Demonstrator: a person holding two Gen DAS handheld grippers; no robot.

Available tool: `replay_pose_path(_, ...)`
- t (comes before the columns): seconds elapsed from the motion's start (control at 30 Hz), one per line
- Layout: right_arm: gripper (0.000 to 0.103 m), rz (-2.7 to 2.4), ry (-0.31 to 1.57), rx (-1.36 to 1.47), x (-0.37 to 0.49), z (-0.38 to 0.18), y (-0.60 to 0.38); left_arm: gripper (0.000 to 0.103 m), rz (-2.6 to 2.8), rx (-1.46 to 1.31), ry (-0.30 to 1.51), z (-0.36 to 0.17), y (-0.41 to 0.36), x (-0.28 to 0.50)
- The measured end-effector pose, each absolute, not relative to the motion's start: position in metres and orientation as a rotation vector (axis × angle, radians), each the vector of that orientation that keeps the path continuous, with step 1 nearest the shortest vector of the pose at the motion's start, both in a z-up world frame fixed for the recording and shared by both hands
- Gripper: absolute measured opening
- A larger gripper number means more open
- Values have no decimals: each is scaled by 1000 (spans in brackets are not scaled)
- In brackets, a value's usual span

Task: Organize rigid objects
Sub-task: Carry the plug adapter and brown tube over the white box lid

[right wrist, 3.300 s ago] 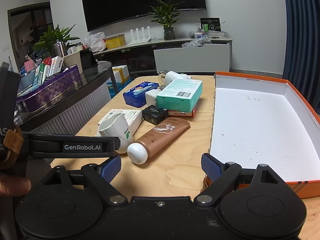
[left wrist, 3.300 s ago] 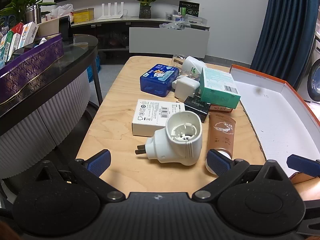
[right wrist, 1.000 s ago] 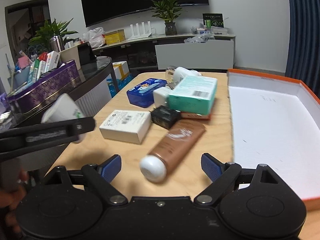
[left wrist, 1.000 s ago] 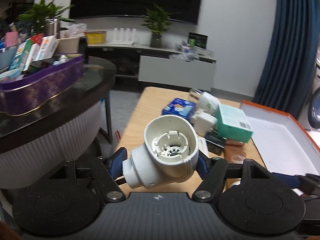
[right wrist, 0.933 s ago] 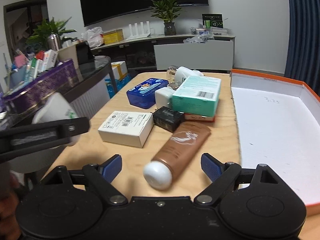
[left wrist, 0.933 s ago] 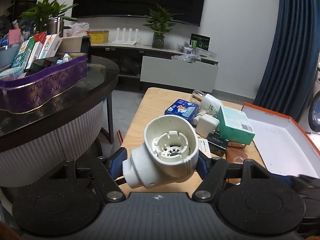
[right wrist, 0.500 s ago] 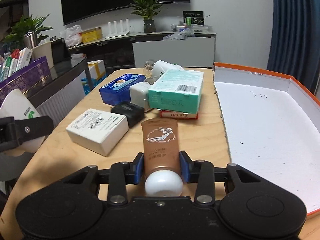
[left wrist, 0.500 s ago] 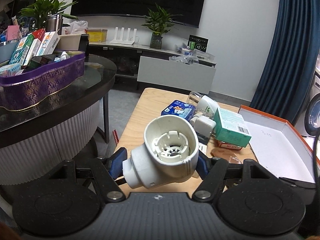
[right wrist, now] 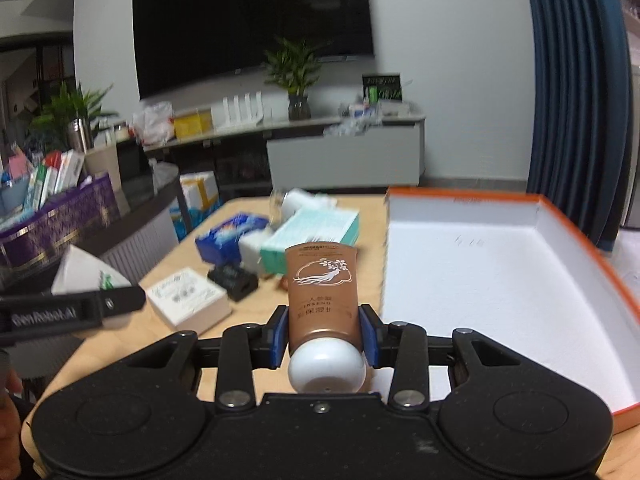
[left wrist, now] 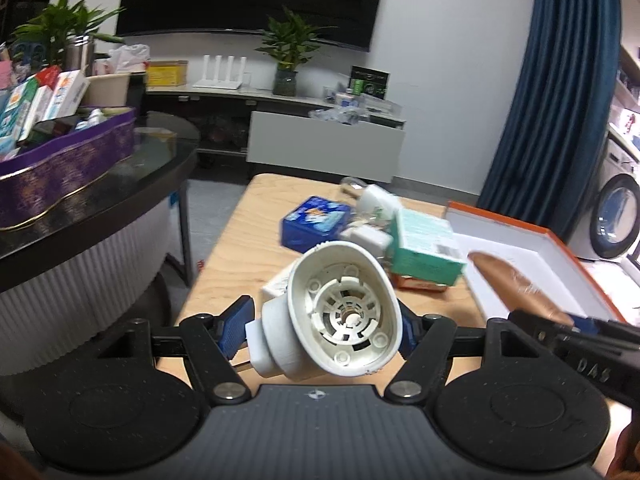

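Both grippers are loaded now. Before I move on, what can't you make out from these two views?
- White plug-in device in the left gripper, left view: hides the table right behind it.
- Brown tube in the right gripper, right view: hides part of the pile behind.
- Orange box: near corner cut off.
- Green carton: print blurred.

Brown tube [right wrist: 321, 292] in right tool [right wrist: 323, 334]

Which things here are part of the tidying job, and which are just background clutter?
In the job:
- brown tube, held in the right hand-held gripper
- white plug-in device, held in the left hand-held gripper
- orange box
- teal carton, blue tin, white carton, black block

Just lying about:
- purple tin
- potted plant
- television
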State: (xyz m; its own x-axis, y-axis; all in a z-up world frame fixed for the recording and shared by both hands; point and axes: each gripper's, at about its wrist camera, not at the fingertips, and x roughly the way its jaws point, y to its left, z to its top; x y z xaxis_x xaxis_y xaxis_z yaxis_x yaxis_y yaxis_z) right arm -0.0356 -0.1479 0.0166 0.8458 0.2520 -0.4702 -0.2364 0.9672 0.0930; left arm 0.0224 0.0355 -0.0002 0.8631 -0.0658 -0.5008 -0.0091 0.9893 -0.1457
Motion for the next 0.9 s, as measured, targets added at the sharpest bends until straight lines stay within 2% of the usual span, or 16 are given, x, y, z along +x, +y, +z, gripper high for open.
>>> replay_pose_path(0.57,45,7,396,94,-11,77,-276,71,-298,-51,480,64,-100,75)
replay_pose_path(0.9,45,-30,391,140,6,98,-312,71,-360,-13,482,70,-145,101)
